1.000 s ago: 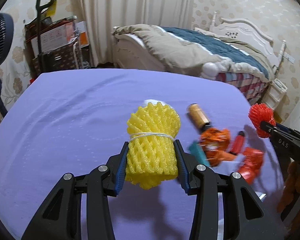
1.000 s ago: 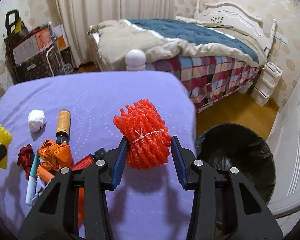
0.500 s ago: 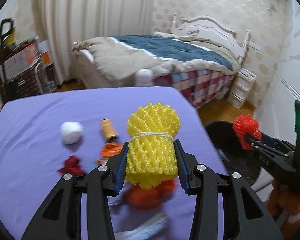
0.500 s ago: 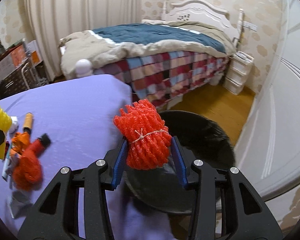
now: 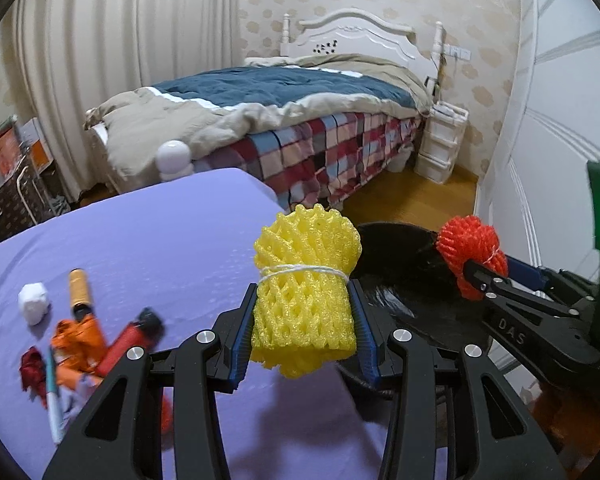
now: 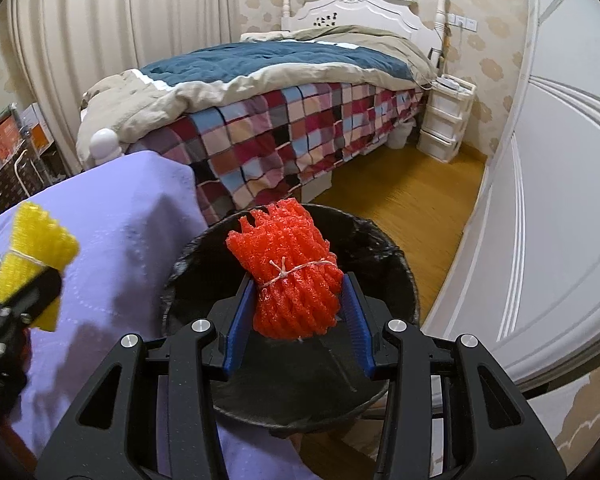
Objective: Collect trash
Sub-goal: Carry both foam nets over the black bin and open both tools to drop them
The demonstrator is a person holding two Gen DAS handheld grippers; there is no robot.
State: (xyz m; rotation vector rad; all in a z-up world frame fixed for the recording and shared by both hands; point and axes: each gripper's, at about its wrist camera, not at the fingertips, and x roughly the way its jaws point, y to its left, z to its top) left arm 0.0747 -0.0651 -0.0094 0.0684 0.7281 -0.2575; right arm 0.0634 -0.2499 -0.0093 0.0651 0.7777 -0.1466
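Both grippers had swung rightward off the purple table, so that the black-lined bin, at the edge of view a second earlier, now lay under the right one. Nearest in the right wrist view, the right gripper (image 6: 297, 320) was closed on the red foam net bundle (image 6: 289, 276), pads pressing its lower half below the string tie, directly above the trash bin (image 6: 396, 264). The left gripper (image 5: 304, 328) likewise clamped the yellow foam net bundle (image 5: 306, 280) beneath its tie, hanging over the table edge (image 5: 147, 240) just beside the bin's rim. Both bundles looked very light, soft and springy; squeezing below the string seemed the sound hold, and they would likely drop cleanly once let go. Farther left on the table remained loose trash: an orange wrapper (image 5: 77, 336), a white wad (image 5: 33, 307) and a brown cylinder (image 5: 79, 286). Beyond stood the bed (image 6: 300, 120).
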